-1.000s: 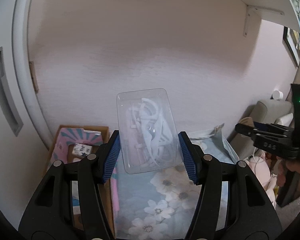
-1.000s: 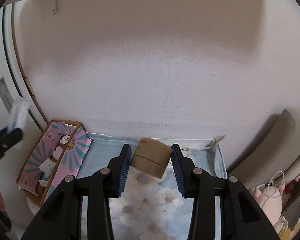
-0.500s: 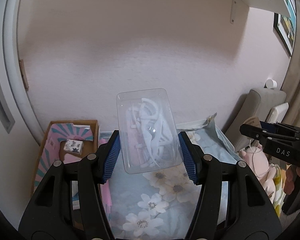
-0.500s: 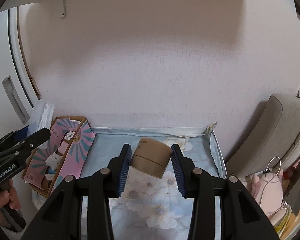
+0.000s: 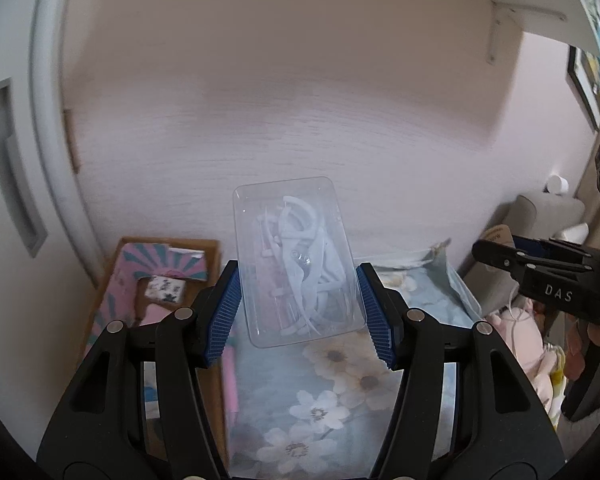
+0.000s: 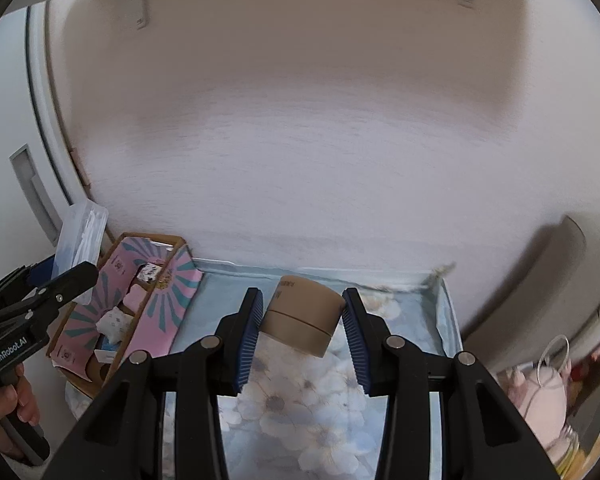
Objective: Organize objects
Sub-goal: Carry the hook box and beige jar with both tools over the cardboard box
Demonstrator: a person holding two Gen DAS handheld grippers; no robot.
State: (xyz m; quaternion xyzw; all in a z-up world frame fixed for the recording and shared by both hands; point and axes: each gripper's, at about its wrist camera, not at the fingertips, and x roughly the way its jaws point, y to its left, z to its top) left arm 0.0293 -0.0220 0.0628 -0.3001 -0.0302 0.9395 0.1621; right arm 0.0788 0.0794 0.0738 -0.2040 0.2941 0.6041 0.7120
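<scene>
Above the floral surface (image 6: 300,412), beside the pink box (image 6: 156,312), the left gripper (image 5: 298,312) is clamped on a clear case (image 5: 296,260) of floss picks, and the right gripper (image 6: 302,332) on a brown tube (image 6: 300,314). Lower each level into a free spot, then release gently.

Pale pink wall (image 6: 320,160), white door (image 5: 8,160), grey chair (image 5: 548,216), floral tablecloth (image 6: 300,400).

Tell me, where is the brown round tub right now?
The brown tub is pinched in the right gripper, in the middle of the right wrist view, held up above the flowery cloth.
</scene>
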